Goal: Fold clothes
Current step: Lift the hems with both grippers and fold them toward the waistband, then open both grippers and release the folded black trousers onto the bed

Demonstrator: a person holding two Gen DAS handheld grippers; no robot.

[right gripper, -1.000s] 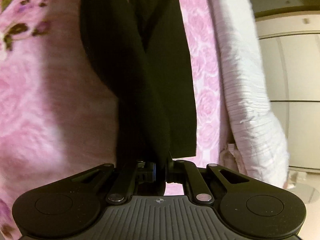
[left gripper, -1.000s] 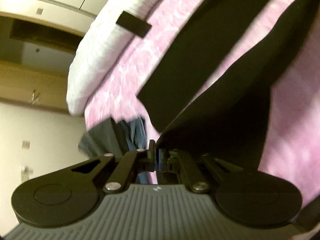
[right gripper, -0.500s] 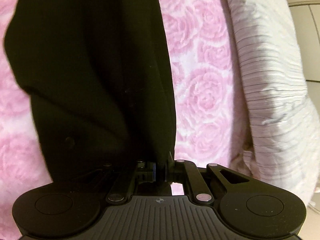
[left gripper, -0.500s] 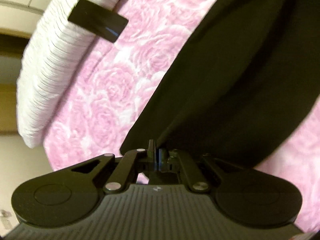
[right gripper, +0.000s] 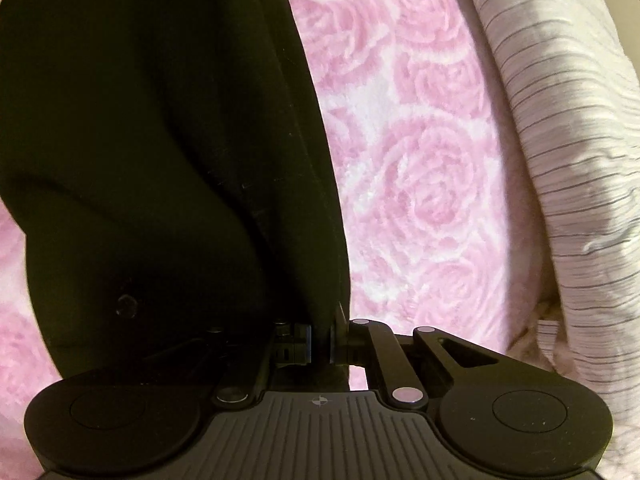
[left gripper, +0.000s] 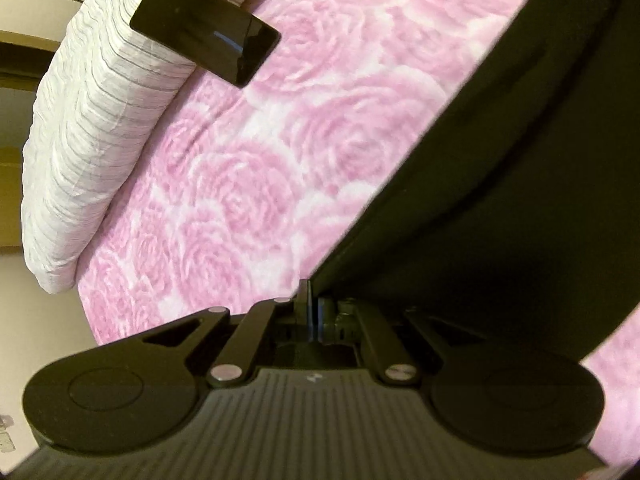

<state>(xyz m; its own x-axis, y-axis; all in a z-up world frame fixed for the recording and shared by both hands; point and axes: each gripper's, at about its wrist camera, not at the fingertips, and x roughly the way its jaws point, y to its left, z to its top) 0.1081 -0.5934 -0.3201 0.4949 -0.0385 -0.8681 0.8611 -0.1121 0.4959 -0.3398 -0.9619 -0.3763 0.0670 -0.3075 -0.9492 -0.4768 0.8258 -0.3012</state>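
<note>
Black garment [left gripper: 500,208] fills the right half of the left wrist view, a plain, dark, matte cloth with a straight lower-left edge running diagonally from the gripper up to the top right corner. It lies over a pink rose-patterned blanket [left gripper: 280,152], and a soft fold shows as a darker crease across its middle. The left gripper [left gripper: 314,312] is clenched on the near edge of this cloth, its fingers pressed together with the fabric rising straight out from between them. At the upper left a white pillow with thin grey stripes [left gripper: 88,128] lies along the blanket's edge, and a glossy black phone [left gripper: 204,50] rests partly on the pillow and partly on the blanket.

In the right wrist view the black garment [right gripper: 160,140] covers the left half, thick and smooth, with a long seamed edge running down its right side toward the gripper and a small round button [right gripper: 126,305] low on its left part. The right gripper [right gripper: 320,344] is clamped on that seamed edge, fingers drawn tight with cloth between them. The pink rose-patterned blanket [right gripper: 420,160] spreads to the right, bordered by the white pillow with thin grey stripes [right gripper: 568,120].
</note>
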